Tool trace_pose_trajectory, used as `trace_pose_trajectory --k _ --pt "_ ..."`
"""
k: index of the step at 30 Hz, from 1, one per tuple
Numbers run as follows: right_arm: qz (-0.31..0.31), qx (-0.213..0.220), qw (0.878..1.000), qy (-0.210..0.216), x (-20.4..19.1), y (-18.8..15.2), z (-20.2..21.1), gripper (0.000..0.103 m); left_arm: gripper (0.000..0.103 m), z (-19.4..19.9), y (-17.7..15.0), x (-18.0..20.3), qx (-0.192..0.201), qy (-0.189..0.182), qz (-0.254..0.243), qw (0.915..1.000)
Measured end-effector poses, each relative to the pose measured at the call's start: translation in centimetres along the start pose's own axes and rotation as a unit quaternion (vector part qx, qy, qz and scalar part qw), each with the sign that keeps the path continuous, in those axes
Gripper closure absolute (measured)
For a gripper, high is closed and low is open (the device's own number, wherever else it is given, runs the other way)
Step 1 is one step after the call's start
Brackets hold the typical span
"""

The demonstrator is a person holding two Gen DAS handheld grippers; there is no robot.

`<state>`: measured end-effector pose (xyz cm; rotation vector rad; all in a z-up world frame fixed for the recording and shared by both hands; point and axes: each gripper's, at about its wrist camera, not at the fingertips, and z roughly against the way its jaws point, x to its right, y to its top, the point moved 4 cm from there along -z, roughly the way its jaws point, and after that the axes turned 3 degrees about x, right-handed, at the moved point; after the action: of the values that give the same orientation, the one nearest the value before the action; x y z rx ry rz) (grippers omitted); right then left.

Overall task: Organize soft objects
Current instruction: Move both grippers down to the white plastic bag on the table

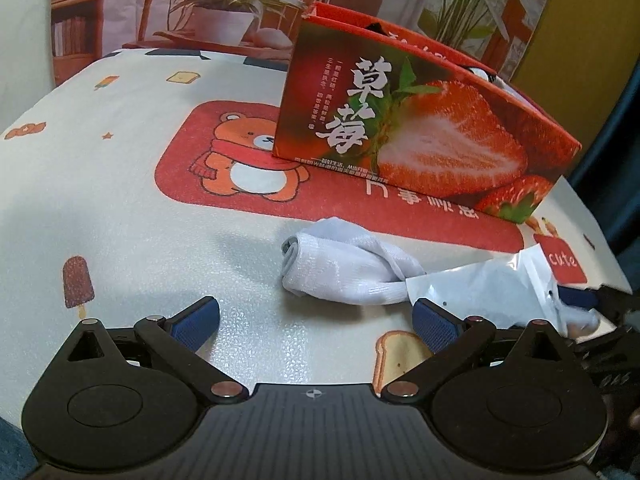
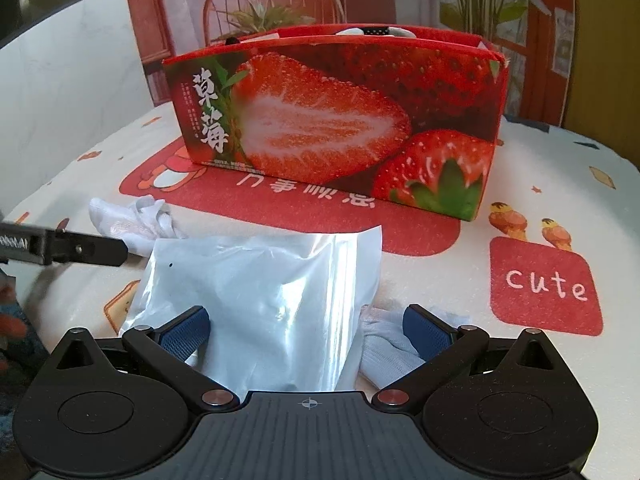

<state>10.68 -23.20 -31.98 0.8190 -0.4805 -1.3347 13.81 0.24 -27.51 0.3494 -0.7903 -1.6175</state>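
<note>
Surface: table (image 1: 120, 220) under a cream cloth printed with a bear, toast, ice lollies and a red patch reading "cute"
Sock: white rolled sock (image 1: 340, 268) lies on the cloth in front of the strawberry box (image 1: 420, 128), ahead of the left claw (image 1: 316, 320) and slightly to its right, apart from both pads
Sock and bag: one end of the sock touches or slips under the edge of the clear plastic bag (image 2: 264, 292); from the right wrist view the sock (image 2: 132, 220) shows beyond the bag's far left corner
Left claw: spread wide, nothing between its blue pads (image 1: 196, 322), bare cloth under the gap
Bag: lies flat in front of the box, its near end between the fingers of the right claw (image 2: 306, 334)
Right claw: spread, the left pad just beside the bag, the right pad over a second white sock (image 2: 384, 352) that sticks out from under the bag; no pinch visible
Box: open-topped, with white and dark items showing at its rim
Background: wall picture of a chair and potted plants
</note>
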Motion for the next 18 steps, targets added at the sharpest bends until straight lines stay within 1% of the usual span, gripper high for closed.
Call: trace_pose_trajectory --k 2,3,5,9,12,15,18 --pt "-0.002 0.013 1.0 -0.008 0.2 0.3 1.0 0.0 0.0 0.0 0.0 0.1 -0.003 0.002 -0.006 1.0" --pt "0.004 0.019 1.0 -0.01 0.2 0.5 1.6 0.0 0.0 0.0 0.0 0.1 -0.005 0.002 -0.009 0.9999" --pt "0.031 0.018 0.999 -0.022 -0.1 0.6 2.6 0.0 0.0 -0.1 0.1 0.2 -0.009 0.003 -0.012 0.9999" --pt "0.095 -0.012 0.995 -0.031 -1.2 -0.8 3.9 0.0 0.0 0.1 0.2 -0.1 -0.01 -0.002 0.0 0.9999" --pt "0.117 -0.023 0.992 -0.035 -1.9 -1.7 4.0 0.0 0.0 0.4 0.2 0.0 -0.008 -0.008 0.004 0.9999" --pt "0.128 -0.041 0.99 -0.049 -2.2 -1.6 3.0 0.0 0.0 0.9 0.3 0.2 0.006 -0.01 -0.005 0.9999" --pt "0.14 -0.059 0.987 -0.051 -2.6 -2.0 1.8 0.0 0.0 1.4 0.6 0.4 0.022 -0.005 -0.012 0.9997"
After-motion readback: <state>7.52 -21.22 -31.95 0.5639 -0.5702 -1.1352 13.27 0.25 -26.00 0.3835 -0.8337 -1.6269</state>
